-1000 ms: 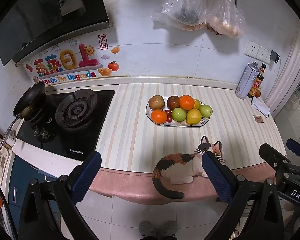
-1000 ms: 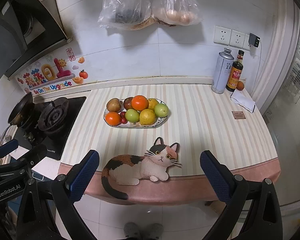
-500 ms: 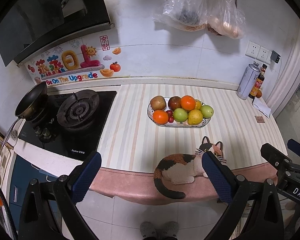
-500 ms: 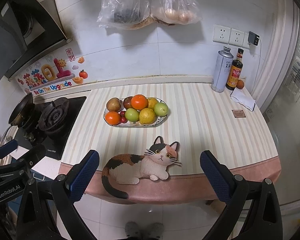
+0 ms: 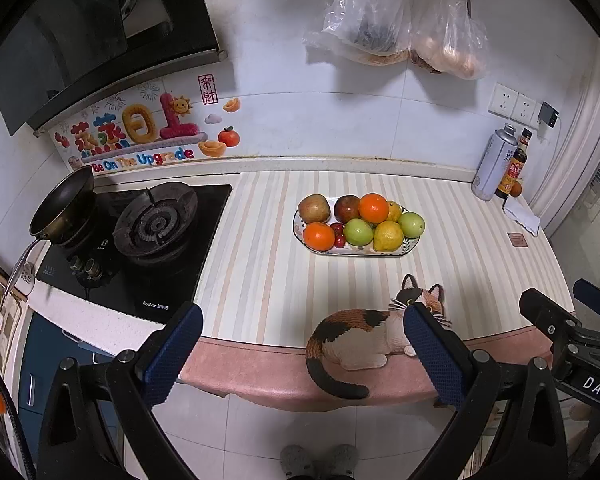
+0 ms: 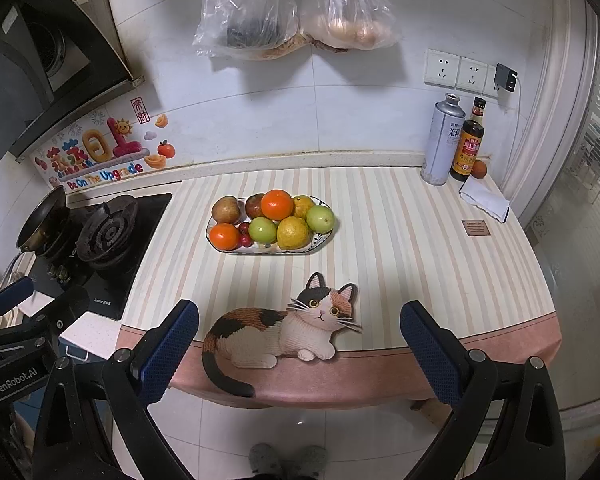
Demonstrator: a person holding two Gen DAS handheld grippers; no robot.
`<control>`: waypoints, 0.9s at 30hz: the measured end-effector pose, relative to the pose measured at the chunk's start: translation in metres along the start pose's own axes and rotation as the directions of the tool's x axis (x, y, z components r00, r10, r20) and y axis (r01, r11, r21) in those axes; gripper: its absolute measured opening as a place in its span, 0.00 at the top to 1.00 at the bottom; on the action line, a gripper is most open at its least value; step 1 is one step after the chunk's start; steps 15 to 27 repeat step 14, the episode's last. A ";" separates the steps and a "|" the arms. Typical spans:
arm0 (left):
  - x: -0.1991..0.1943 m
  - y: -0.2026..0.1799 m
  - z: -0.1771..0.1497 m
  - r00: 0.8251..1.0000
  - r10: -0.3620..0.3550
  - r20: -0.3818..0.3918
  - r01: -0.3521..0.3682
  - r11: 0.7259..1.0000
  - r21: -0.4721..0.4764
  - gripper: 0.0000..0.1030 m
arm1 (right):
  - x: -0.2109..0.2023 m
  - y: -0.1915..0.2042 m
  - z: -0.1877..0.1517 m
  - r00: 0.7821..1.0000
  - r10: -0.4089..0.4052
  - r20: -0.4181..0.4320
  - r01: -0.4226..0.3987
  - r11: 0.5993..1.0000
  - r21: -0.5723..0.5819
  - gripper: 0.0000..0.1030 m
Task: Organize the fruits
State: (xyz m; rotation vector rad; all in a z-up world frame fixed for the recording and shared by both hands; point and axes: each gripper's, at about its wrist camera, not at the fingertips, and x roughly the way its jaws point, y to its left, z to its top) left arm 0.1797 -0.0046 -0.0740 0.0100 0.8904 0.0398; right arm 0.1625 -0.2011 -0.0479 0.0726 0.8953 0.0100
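Kitchen worktop [image 6: 380,248] with striped cover, stove to the left. Left hand-held gripper [image 5: 300,344] and right hand-held gripper [image 6: 298,342] both hang off the front edge, jaws spread wide, nothing in them. Just past them a cat mat [image 6: 284,330] lies at the edge. Further back the fruits [image 6: 270,220] sit piled together in an oval plate [image 6: 320,240], mid-worktop, likely to keep them from rolling. One small orange [image 6: 479,169] sits apart by the bottles [image 6: 466,144].
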 end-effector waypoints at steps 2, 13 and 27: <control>0.000 0.000 0.001 1.000 -0.001 0.000 0.001 1.000 0.002 0.00 | 0.000 0.000 -0.001 1.000 0.001 -0.002 -0.001 1.000 -0.001 0.00; 0.000 -0.001 0.002 1.000 -0.002 0.003 0.002 1.000 0.002 0.00 | 0.001 0.004 0.001 1.000 0.004 -0.011 -0.004 1.000 -0.003 0.00; 0.000 -0.002 0.003 1.000 -0.002 0.008 0.002 1.000 0.004 0.00 | 0.001 0.004 0.000 1.000 0.004 -0.011 -0.004 1.000 -0.004 0.00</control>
